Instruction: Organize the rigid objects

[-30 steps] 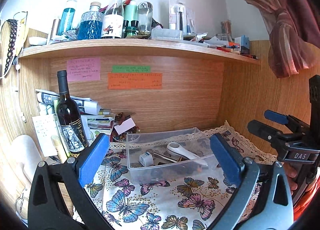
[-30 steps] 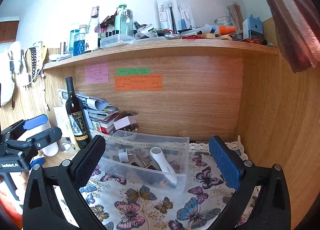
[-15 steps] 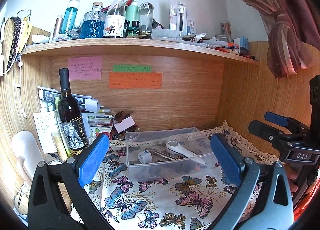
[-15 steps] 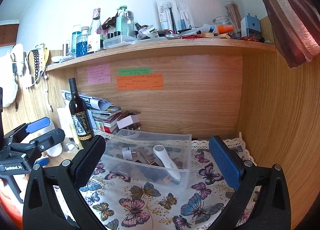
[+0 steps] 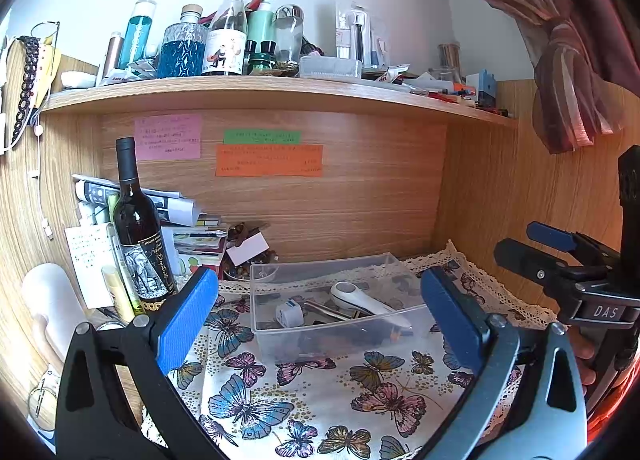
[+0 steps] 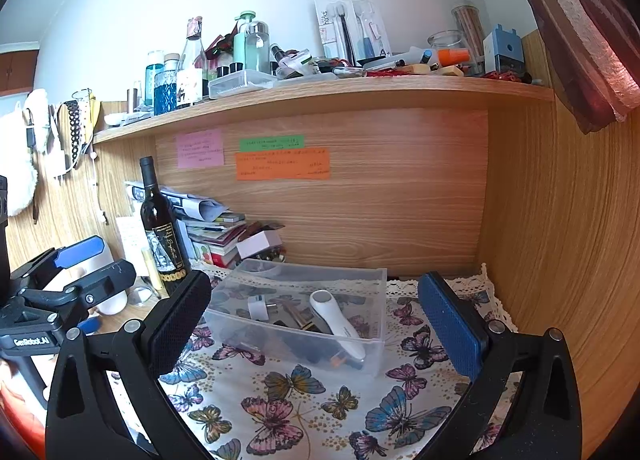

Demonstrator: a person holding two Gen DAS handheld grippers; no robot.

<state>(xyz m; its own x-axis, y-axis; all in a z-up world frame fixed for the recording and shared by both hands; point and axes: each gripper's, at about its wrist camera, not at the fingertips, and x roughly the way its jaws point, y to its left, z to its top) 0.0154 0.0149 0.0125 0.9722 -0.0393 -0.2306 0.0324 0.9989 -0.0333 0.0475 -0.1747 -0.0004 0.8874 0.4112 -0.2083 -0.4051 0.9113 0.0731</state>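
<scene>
While both my grippers hang above the butterfly cloth (image 5: 320,400), left gripper (image 5: 320,324) and right gripper (image 6: 316,324) are spread wide, holding nothing. Clear bin (image 6: 360,348) sits near the cloth's back edge, white handheld device (image 6: 336,320) and plug adapter (image 6: 258,306) inside.

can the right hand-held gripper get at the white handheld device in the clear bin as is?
Probably yes. The right hand-held gripper is open and empty, and the clear bin has no lid. The white device lies on top of the other items, with nothing between it and the gripper but the low front wall.
</scene>
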